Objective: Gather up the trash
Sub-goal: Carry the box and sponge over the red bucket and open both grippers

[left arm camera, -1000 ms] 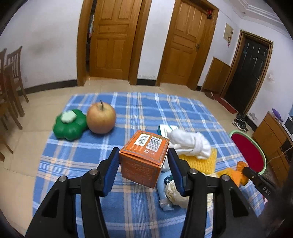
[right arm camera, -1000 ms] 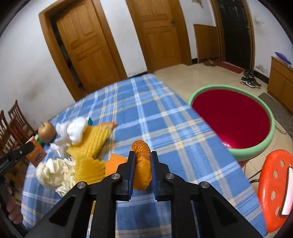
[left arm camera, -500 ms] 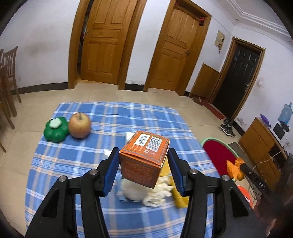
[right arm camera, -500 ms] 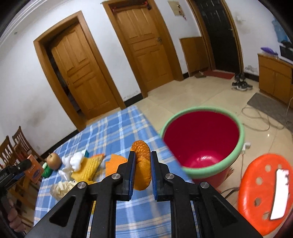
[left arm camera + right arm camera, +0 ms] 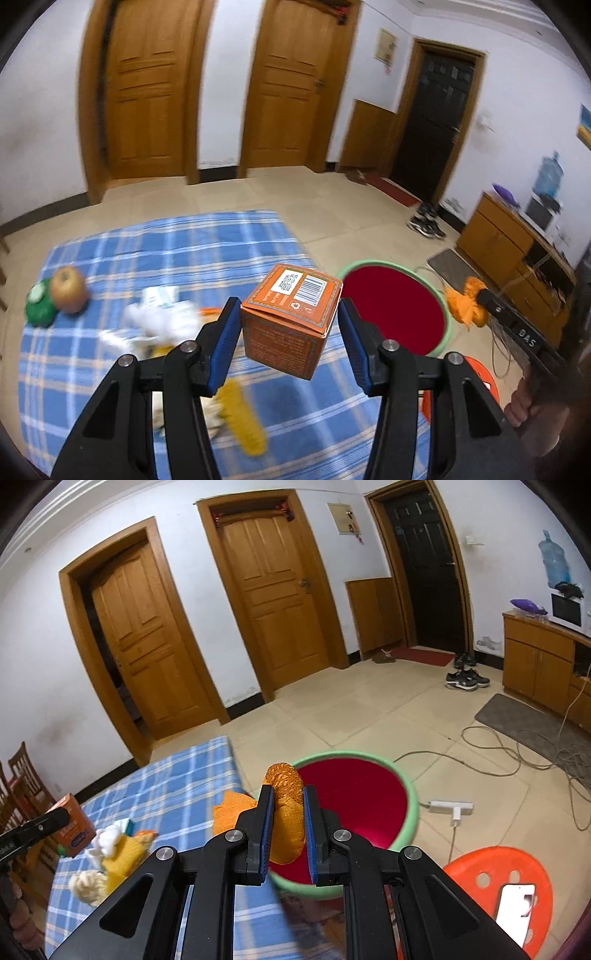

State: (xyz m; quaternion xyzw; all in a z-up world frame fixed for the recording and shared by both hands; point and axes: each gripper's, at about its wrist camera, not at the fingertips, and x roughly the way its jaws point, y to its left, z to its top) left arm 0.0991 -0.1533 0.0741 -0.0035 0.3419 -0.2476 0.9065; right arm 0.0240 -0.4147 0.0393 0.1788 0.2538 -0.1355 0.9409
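The left tongs (image 5: 289, 325) grip an orange box (image 5: 291, 319) between their blue pads, held above the checked table (image 5: 184, 251) near its edge beside the red bin (image 5: 395, 310). The right tongs (image 5: 288, 825) are clamped on an orange mesh rag (image 5: 286, 812), held over the bin's (image 5: 412, 812) near rim. The trash pile (image 5: 166, 325) on the table is blurred; its pieces are hard to tell apart.

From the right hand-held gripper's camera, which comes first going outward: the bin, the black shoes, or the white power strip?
1. Bin: just beyond the right hand-held gripper, slightly right.
2. Power strip: on the floor past the bin, to the right.
3. Shoes: far right, near the black door.
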